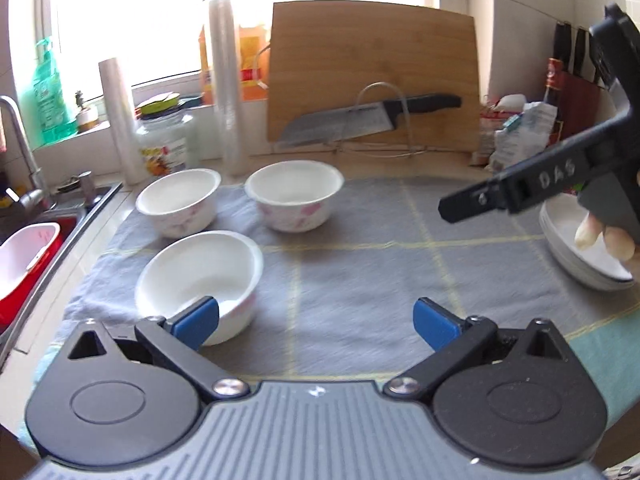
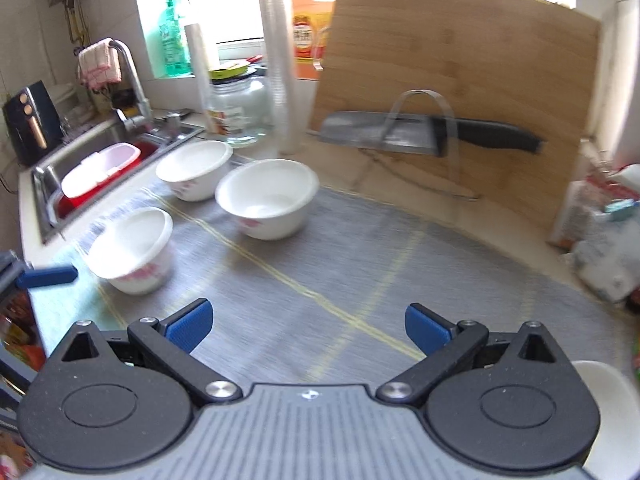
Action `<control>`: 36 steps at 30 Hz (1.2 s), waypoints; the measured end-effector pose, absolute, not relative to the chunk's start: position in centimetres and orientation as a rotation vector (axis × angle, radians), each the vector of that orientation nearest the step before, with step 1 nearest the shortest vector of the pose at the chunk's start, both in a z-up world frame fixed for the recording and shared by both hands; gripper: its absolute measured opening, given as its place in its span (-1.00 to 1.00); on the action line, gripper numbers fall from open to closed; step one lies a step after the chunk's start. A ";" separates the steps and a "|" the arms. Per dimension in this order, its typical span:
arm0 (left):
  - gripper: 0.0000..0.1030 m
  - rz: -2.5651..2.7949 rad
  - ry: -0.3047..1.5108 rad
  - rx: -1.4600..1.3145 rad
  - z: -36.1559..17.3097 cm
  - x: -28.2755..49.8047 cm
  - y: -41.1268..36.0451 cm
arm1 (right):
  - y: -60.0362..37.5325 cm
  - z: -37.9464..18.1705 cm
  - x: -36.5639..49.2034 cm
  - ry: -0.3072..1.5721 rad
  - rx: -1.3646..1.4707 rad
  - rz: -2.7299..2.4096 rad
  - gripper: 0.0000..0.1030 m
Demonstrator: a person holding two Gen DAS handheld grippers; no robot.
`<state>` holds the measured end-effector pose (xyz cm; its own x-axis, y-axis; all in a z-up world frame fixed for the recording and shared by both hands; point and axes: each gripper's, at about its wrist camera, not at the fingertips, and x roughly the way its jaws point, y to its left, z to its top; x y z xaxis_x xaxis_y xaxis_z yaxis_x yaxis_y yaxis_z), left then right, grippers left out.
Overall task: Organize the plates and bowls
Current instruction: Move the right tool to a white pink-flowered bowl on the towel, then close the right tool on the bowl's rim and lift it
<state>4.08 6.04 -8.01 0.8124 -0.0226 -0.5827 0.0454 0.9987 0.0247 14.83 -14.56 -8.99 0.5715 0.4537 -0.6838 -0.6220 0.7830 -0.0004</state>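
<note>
Three white bowls with pink flower prints stand on a grey checked cloth (image 1: 360,280). In the left wrist view the near bowl (image 1: 200,276) is just ahead of my left finger, with two more bowls behind it, one to the left (image 1: 178,202) and one to the right (image 1: 294,194). A stack of white plates (image 1: 580,248) sits at the right edge, partly hidden by the right gripper's body. My left gripper (image 1: 316,322) is open and empty. My right gripper (image 2: 306,326) is open and empty above the cloth (image 2: 360,264); the bowls (image 2: 132,250) (image 2: 268,198) (image 2: 194,168) lie to its left.
A cutting board (image 1: 372,72) leans on the back wall with a knife (image 1: 368,118) on a wire rack. Plastic wrap rolls (image 1: 224,92), a glass jar (image 1: 168,140) and bottles stand behind the bowls. A sink (image 1: 36,248) with a red tub is at the left. Bags (image 1: 520,132) crowd the right.
</note>
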 end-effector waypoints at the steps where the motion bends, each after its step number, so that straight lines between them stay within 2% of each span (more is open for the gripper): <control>1: 0.99 -0.033 0.626 0.041 -8.4 3.9 7.2 | -13.6 -9.1 14.9 0.730 -0.243 0.653 1.00; 13: 0.99 -0.126 0.684 0.054 -13.8 5.8 16.5 | -3.2 -12.2 14.1 0.796 -0.191 0.712 1.00; 25: 0.98 -0.241 0.645 0.084 -14.9 8.1 17.3 | 1.6 -13.7 14.7 0.838 -0.221 0.754 1.00; 36: 0.76 -0.264 0.628 0.059 -15.1 8.7 17.5 | 4.3 -14.5 15.4 0.851 -0.265 0.849 1.00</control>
<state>8.67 17.53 -15.07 0.7765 -0.2264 -0.5880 0.2618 0.9648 -0.0257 15.39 4.28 -14.50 0.3644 0.5511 -0.7507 -0.7494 0.6521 0.1149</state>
